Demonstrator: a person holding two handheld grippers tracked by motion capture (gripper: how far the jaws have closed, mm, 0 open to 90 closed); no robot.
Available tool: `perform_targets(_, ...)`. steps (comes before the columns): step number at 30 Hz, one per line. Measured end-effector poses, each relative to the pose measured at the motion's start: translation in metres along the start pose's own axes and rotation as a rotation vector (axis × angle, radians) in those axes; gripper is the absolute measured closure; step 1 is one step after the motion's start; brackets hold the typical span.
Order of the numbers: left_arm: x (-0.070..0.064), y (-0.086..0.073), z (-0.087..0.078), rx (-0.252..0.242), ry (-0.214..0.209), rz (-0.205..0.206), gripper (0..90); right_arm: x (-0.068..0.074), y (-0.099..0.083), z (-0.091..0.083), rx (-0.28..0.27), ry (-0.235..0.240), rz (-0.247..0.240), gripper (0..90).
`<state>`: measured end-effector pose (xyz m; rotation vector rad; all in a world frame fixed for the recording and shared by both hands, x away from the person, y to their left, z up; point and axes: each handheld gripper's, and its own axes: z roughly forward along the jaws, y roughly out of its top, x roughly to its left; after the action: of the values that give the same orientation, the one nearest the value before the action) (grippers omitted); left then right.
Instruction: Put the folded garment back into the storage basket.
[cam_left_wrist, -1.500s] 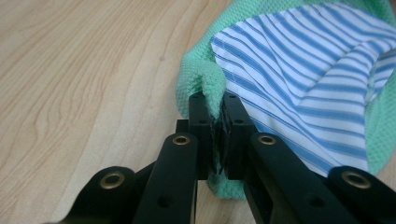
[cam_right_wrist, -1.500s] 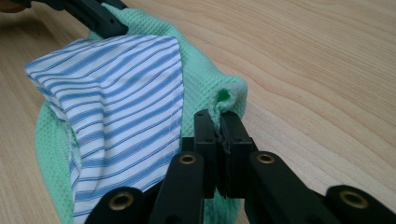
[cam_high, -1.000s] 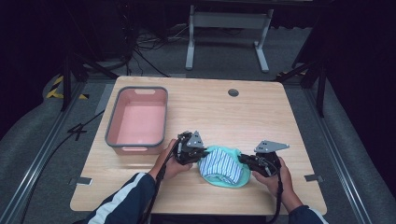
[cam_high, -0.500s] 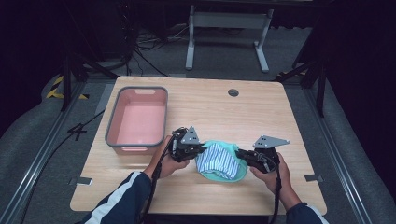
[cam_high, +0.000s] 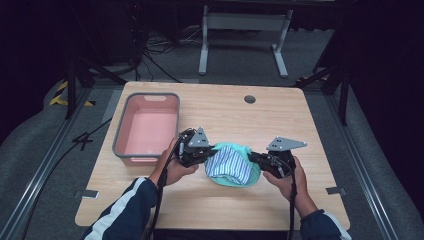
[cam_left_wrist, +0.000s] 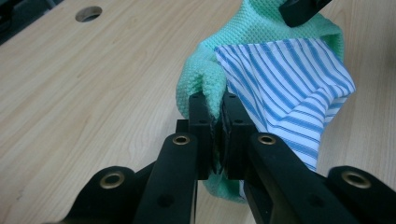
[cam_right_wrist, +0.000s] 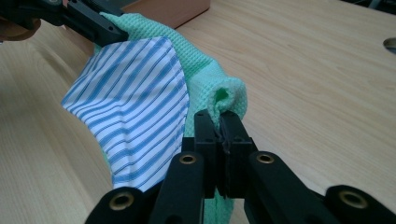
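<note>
Both grippers have drawn apart and risen a little over the last second, so the green cloth (cam_high: 235, 167) with its blue-striped lining (cam_high: 229, 167) now hangs stretched between them instead of lying bunched on the tabletop (cam_high: 280, 120). The left gripper (cam_high: 206, 152) is clamped on one green edge, the right gripper (cam_high: 256, 159) on the opposite edge; in each gripper view the jaws pinch a fold of the waffle fabric tight. I judge the cloth is being opened out, ready to fold or carry.

It sits toward the near middle of the tabletop, its lower part touching or close to the wood. The pink bin (cam_high: 147, 127) stands just beside the left hand (cam_high: 175, 170). The far and right stretches of wood are bare, and the near edge lies close behind the wrists.
</note>
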<state>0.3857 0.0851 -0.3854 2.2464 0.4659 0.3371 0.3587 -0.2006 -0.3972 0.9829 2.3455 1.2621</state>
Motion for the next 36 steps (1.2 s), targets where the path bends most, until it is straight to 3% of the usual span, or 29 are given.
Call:
perform_targets(12, 0.017, 0.01, -0.028, -0.037, 0.063, -0.007, 84.9, 0.005, 0.037, 0.001, -0.024, -0.025, -0.08, 87.4)
perform_targets(17, 0.023, 0.011, -0.04, -0.032, 0.091, 0.001, 84.9, 0.008, 0.051, 0.005, -0.034, -0.02, -0.1, 87.4)
perform_targets(36, 0.049, -0.01, -0.09, -0.06, 0.185, -0.066, 84.9, 0.028, 0.1, 0.041, -0.048, 0.037, -0.146, 87.3)
